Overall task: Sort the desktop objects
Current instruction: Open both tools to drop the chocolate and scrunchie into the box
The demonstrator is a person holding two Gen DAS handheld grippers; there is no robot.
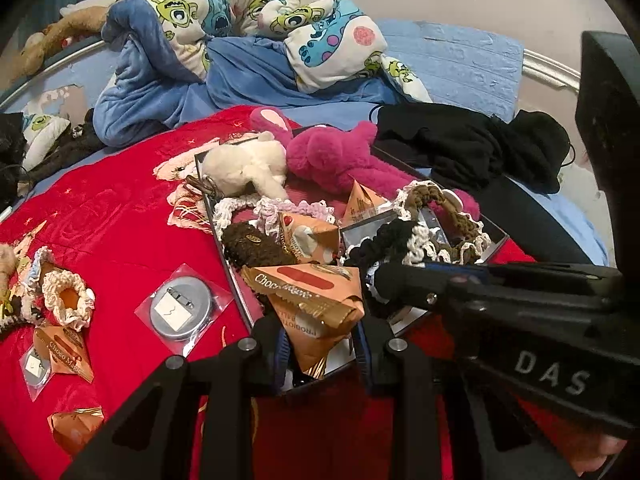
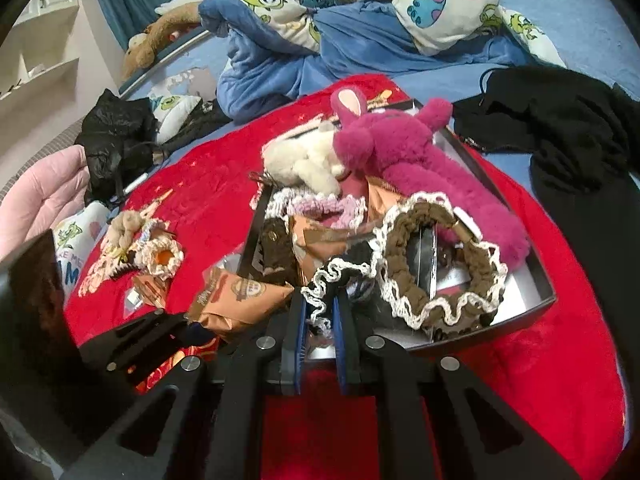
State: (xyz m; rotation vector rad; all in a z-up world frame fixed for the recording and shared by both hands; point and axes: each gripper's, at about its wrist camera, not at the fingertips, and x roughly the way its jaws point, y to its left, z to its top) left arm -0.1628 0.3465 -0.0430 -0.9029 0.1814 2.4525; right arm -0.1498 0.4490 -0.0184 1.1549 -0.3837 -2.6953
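Left gripper (image 1: pixel 320 344) pinches an orange snack packet (image 1: pixel 320 316) at 6 o'clock, over the box's near edge. Right gripper (image 2: pixel 320 344) is clamped on a black lace-trimmed scrunchie (image 2: pixel 336 276) above the box (image 2: pixel 536 300). Brown scrunchie (image 2: pixel 440 272) at 1 o'clock inside; magenta plush (image 2: pixel 404 148) and white plush (image 2: pixel 304 164) at 12, farther back.

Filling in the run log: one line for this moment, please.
left gripper: shut on snack packet | right gripper: shut on black scrunchie | both over box
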